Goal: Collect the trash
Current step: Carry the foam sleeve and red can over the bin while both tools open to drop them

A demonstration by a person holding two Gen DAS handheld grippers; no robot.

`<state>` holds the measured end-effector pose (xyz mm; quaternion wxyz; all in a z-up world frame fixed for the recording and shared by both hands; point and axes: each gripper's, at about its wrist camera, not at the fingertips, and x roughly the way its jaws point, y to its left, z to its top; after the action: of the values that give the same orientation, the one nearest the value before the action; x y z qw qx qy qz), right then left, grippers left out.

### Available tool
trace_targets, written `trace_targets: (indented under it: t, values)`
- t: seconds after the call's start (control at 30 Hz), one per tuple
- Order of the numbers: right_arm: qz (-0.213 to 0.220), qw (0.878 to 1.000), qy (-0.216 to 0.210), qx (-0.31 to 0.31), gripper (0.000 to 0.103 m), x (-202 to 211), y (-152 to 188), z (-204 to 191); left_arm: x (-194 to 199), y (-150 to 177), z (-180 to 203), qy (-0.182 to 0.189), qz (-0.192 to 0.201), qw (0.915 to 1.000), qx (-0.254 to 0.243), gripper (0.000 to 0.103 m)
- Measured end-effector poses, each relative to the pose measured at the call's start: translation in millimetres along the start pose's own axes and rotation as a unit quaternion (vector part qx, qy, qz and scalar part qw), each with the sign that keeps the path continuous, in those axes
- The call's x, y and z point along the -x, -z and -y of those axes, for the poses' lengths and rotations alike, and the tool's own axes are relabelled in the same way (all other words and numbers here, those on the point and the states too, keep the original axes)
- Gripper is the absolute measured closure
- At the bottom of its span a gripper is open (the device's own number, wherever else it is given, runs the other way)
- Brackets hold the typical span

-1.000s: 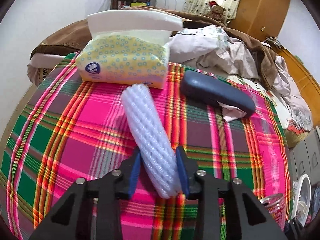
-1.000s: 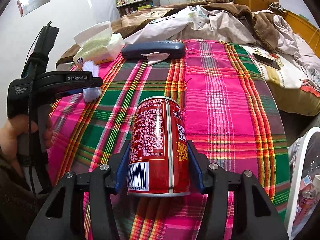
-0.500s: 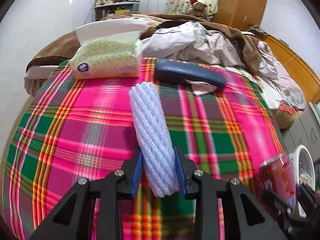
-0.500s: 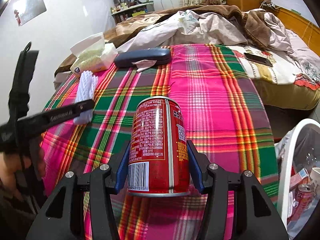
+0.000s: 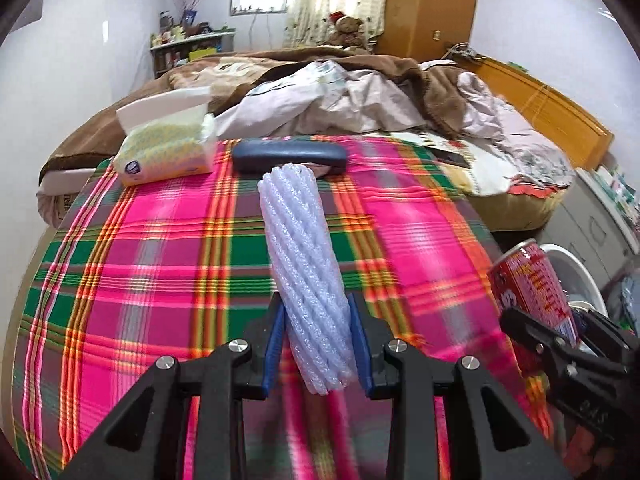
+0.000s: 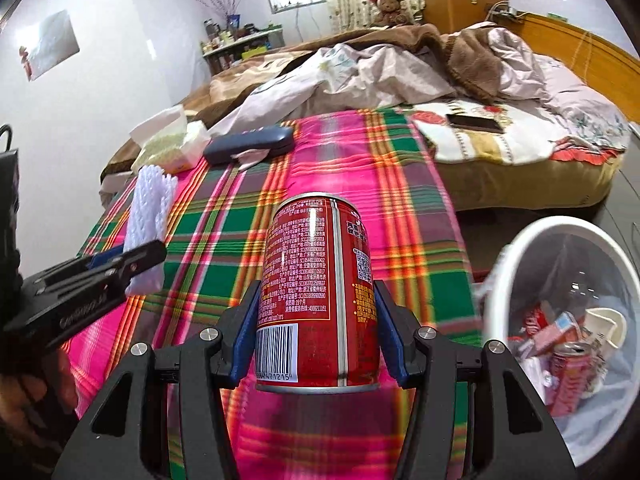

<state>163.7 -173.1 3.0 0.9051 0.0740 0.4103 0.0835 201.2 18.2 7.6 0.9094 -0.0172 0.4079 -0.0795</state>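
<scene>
While farther from the tissue pack (image 5: 166,148) than before, both tools clamped: foam sleeve (image 5: 306,276), red can (image 6: 318,296).

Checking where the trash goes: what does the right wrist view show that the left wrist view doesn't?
Only the right wrist view shows inside the white plastic bin, holding cans and cartons. Only the left wrist view shows the blue pads squeezing the white foam net sleeve. Both show the red drink can, the dark blue case and the tissue pack on the plaid cloth.
</scene>
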Motion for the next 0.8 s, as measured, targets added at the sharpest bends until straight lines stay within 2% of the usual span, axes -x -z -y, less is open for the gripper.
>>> trace_targets:
  t: [0.37,0.8]
  values:
    - [0.040,0.998,0.033,-0.027,0.049,46,10,46,41,12,67,0.037,0.037,0.9970,-0.057,0.071]
    - [0.068,0.992,0.088,-0.064,0.049,88,28,109,56,25,155,0.104,0.043,0.9870,-0.115,0.071]
